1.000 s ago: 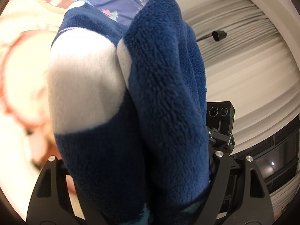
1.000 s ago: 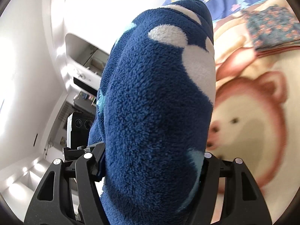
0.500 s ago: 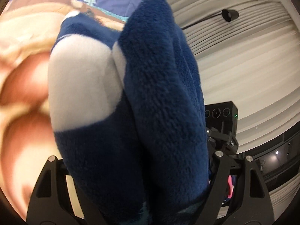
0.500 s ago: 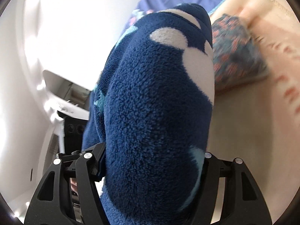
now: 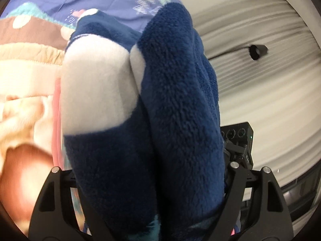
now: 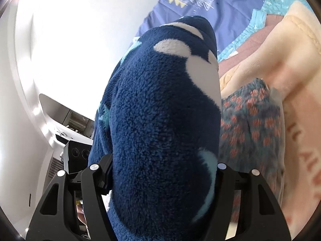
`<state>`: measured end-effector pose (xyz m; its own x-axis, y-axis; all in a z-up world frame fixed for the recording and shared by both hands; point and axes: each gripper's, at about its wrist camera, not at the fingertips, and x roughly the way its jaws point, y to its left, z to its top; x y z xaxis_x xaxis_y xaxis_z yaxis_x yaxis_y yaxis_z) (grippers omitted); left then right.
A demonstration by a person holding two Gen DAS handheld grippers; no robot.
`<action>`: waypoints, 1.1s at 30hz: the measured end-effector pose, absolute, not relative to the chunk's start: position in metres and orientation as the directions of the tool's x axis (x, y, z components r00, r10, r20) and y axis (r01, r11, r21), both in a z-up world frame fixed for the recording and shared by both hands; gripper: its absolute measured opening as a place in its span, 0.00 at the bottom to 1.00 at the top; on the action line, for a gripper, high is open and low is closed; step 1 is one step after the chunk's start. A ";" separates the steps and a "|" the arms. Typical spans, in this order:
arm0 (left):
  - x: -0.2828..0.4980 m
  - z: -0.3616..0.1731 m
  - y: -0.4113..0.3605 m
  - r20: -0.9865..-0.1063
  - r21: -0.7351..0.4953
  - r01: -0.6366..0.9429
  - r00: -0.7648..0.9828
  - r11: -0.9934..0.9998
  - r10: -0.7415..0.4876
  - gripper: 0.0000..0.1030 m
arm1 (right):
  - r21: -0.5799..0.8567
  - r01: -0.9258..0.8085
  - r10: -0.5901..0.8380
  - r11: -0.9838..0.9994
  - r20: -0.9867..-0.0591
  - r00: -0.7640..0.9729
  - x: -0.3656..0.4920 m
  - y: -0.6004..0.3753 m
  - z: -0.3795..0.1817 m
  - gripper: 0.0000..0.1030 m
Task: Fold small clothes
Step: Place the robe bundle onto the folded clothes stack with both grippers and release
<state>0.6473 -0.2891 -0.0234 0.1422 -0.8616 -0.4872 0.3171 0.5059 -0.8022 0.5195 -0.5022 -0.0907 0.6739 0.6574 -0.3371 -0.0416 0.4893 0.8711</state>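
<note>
A navy fleece garment [image 5: 180, 120] with white patches fills the left wrist view, bunched between the fingers of my left gripper [image 5: 152, 200], which is shut on it. The same navy fleece garment [image 6: 160, 120], with white and light-blue patches, is clamped in my right gripper [image 6: 158, 190], also shut on it. Both grippers hold it up above the bed. The other gripper's black camera body shows beside the fleece in each view, in the left wrist view [image 5: 238, 140] and in the right wrist view [image 6: 77, 156]. The fingertips are hidden by the fleece.
A peach and pink blanket [image 6: 280, 80] with a bear print covers the bed, over a purple patterned sheet [image 6: 210, 6]. A folded teal garment with red dots [image 6: 250, 124] lies on the blanket at right. White curtains [image 5: 260, 90] and a white wall [image 6: 80, 40] stand behind.
Both grippers have swung with the fleece still clamped. The bed's far edge and purple sheet now show more, and the folded dotted garment lies closer beside the right gripper.
</note>
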 end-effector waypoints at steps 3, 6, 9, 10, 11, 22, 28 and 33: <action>0.680 -0.079 -0.294 -0.523 -0.799 0.284 0.105 0.529 -0.846 0.80 | 0.907 0.048 0.677 0.419 -0.347 0.649 0.558 -0.519 -0.159 0.69; 0.682 -0.136 -0.290 -0.447 -0.829 0.300 0.151 0.472 -0.882 0.85 | 0.966 -0.014 0.707 0.260 -0.180 0.684 0.553 -0.540 -0.220 0.68; 0.681 -0.133 -0.282 -0.320 -0.845 0.391 0.179 0.366 -0.930 0.90 | 0.959 -0.052 0.697 0.280 -0.166 0.698 0.542 -0.540 -0.217 0.70; 0.680 -0.134 -0.276 -0.283 -0.859 0.389 0.180 0.332 -0.942 0.90 | 0.945 -0.053 0.691 0.324 -0.198 0.695 0.542 -0.537 -0.211 0.70; 0.682 -0.143 -0.267 -0.229 -0.884 0.373 0.179 0.281 -0.957 0.89 | 0.928 -0.055 0.673 0.369 -0.226 0.704 0.542 -0.535 -0.205 0.72; 0.598 -0.057 -0.184 -0.341 -0.740 0.192 0.719 0.644 -0.606 0.24 | 0.808 -0.025 0.379 0.589 -0.248 0.892 0.476 -0.552 -0.126 0.03; 0.552 0.021 -0.244 -0.281 -0.443 0.461 0.743 0.769 -0.607 0.07 | 0.572 -0.065 0.200 0.818 -0.175 0.964 0.457 -0.500 -0.068 0.01; 0.578 -0.037 -0.302 -0.441 -0.341 0.427 0.713 0.837 -0.544 0.07 | 0.464 -0.022 0.187 0.885 -0.312 0.932 0.496 -0.467 -0.096 0.01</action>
<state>0.5782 -0.3022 -0.0367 0.7135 -0.5441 -0.4415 0.4272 0.8372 -0.3415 0.4957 -0.4669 -0.0964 0.9316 0.1868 -0.3119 -0.0221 0.8855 0.4642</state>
